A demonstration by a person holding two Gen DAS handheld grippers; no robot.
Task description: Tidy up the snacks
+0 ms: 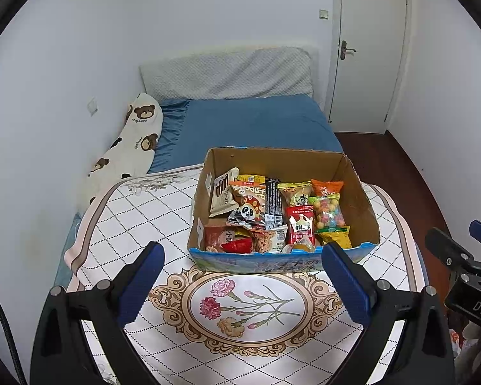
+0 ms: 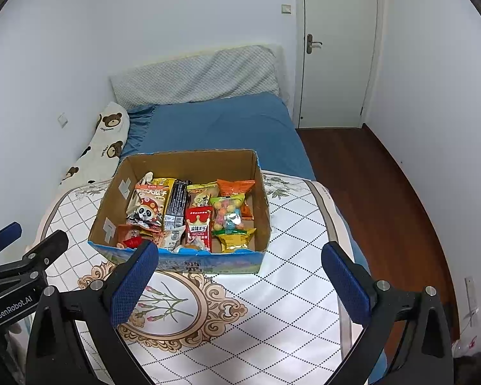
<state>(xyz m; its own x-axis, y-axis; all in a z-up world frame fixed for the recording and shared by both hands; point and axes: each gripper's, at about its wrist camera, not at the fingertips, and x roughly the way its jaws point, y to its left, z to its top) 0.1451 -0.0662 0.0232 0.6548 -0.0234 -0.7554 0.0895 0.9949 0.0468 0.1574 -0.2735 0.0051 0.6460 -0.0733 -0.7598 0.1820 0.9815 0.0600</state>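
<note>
Fingers of both grippers stand spread wide and hold nothing: the left gripper [image 1: 242,271] and right gripper [image 2: 240,272] hover above the patterned tablecloth [image 2: 272,304], short of the cardboard box [image 1: 359,205]. All the snacks in sight, among them a red packet [image 2: 199,227] and a bag of coloured candy balls [image 2: 228,213], already lie inside the box. Nothing loose shows on the cloth, so the sorting looks nearly done, or regrouping inside has yet to begin.
</note>
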